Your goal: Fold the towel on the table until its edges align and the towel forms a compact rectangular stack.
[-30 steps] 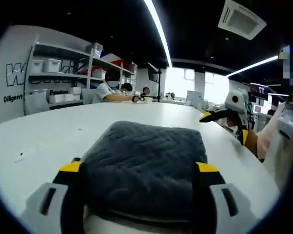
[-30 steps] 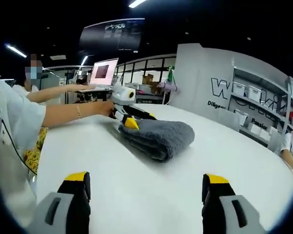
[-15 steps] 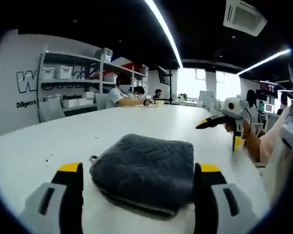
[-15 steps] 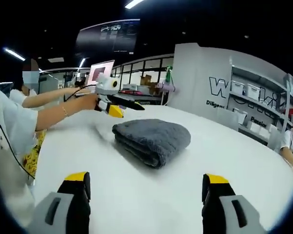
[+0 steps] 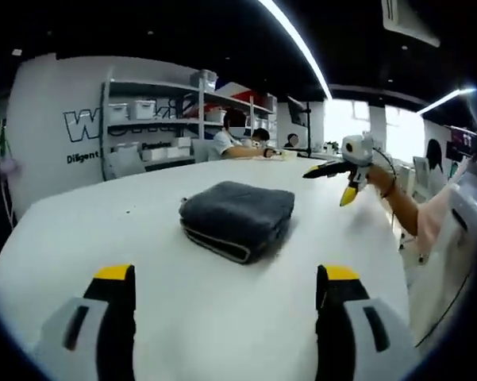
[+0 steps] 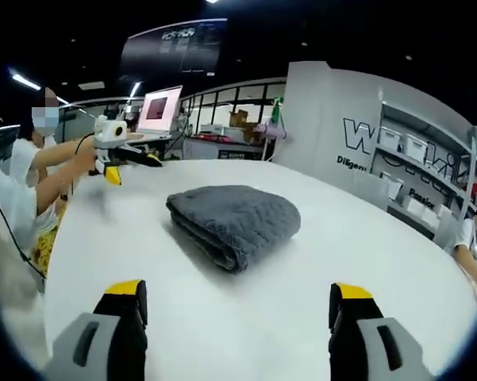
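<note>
We have pulled both grippers back from the folded towel.

The table (image 5: 79,238) now shows bare around the towel (image 5: 236,216), a compact stack mid-table at 12 o'clock, long axis running 10 to 4 o'clock; folding looks finished. Left gripper (image 5: 222,305) and right gripper (image 6: 240,317) stand wide, holding nothing.

Both views low over the table (image 5: 79,230), facing the folded towel (image 5: 236,217) from opposite sides.

Probably office-lab: storage shelves (image 5: 147,119), laptop (image 6: 160,108), seated staff (image 5: 232,141).
</note>
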A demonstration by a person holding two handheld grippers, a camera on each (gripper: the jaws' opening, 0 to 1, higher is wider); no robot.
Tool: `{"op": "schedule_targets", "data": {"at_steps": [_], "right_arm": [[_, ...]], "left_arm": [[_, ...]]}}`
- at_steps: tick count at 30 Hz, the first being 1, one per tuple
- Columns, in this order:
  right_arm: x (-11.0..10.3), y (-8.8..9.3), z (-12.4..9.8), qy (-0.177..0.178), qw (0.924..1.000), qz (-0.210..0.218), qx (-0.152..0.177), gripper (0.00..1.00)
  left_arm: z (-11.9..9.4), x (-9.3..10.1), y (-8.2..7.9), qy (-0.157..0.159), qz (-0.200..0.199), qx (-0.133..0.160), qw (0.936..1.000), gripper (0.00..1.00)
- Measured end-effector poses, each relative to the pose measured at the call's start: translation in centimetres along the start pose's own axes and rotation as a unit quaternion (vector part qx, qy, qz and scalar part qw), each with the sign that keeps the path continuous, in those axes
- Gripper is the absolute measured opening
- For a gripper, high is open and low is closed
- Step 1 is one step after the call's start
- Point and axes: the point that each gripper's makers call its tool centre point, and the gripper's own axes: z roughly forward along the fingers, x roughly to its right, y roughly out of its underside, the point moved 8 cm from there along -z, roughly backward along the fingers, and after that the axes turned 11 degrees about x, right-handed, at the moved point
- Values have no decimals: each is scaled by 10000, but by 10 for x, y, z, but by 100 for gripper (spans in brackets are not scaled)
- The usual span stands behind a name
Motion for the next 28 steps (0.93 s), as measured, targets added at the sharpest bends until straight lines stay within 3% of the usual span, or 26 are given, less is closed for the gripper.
{"op": "schedule_targets", "data": {"at_steps": [5, 8, 15, 28], "right_arm": [[2, 9, -1, 13, 9998, -29, -181, 99], [4, 12, -4, 74, 9998, 11, -201, 99], [2, 12, -7, 93, 9997, -15, -218, 99], [6, 14, -13, 189, 9996, -4, -231, 99]], "left_arm": [[-21, 0, 10, -279, 240, -242, 9990, 99], [-24, -3, 15, -285, 227, -246, 9990, 99], [-20, -10, 21, -305, 106, -191, 9993, 99], [-12, -3, 20, -117, 148, -257, 9995, 99]]}}
